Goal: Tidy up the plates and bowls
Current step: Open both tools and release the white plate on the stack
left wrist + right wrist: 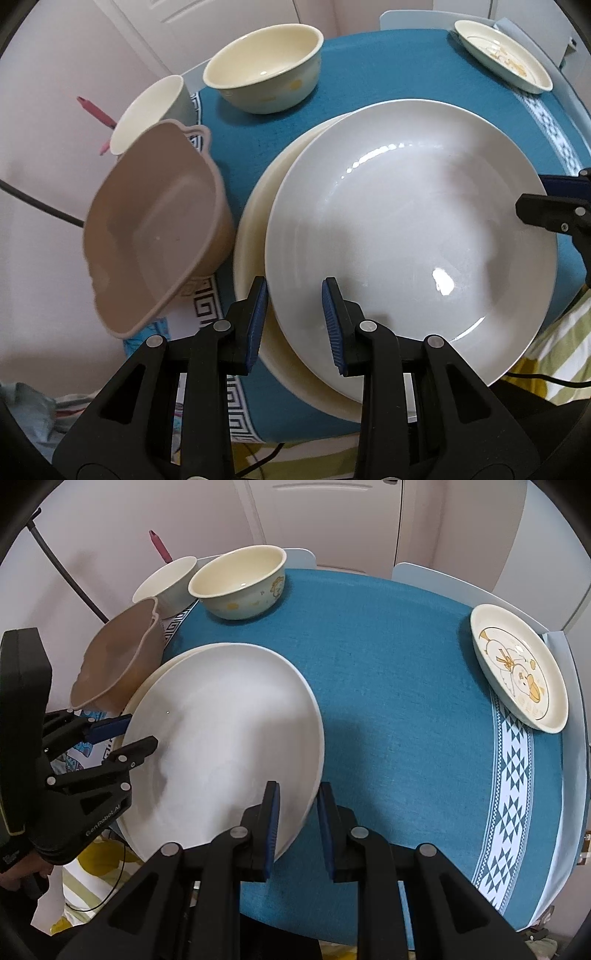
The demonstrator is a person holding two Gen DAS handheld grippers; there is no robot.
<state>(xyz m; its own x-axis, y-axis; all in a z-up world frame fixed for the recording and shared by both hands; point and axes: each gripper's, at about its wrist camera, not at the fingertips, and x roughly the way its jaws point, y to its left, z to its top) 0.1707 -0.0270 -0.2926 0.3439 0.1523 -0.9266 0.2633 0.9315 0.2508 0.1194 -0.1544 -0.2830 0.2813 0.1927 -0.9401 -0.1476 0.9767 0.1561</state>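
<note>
White plate (410,236) is being held over the cream plate (255,236): left gripper (295,321) straddling the 7 o'clock rim, right gripper (295,827) the 5 o'clock rim, fingers narrow, clamping unclear. Glazed, rigid, breakable, likely slippery; rim grips advised.

Large white round plate (410,236) sits stacked on a cream round plate (255,236), frame centre in left wrist view, on the blue tablecloth (388,672). Taupe scalloped plastic bowl (155,236) just left of the stack, at the table edge. Upper left: white ceramic cup (147,110), cream ceramic bowl (262,66) to its right. Small cream plate with duck print (517,668) far right in right wrist view, well apart from the stack.
</note>
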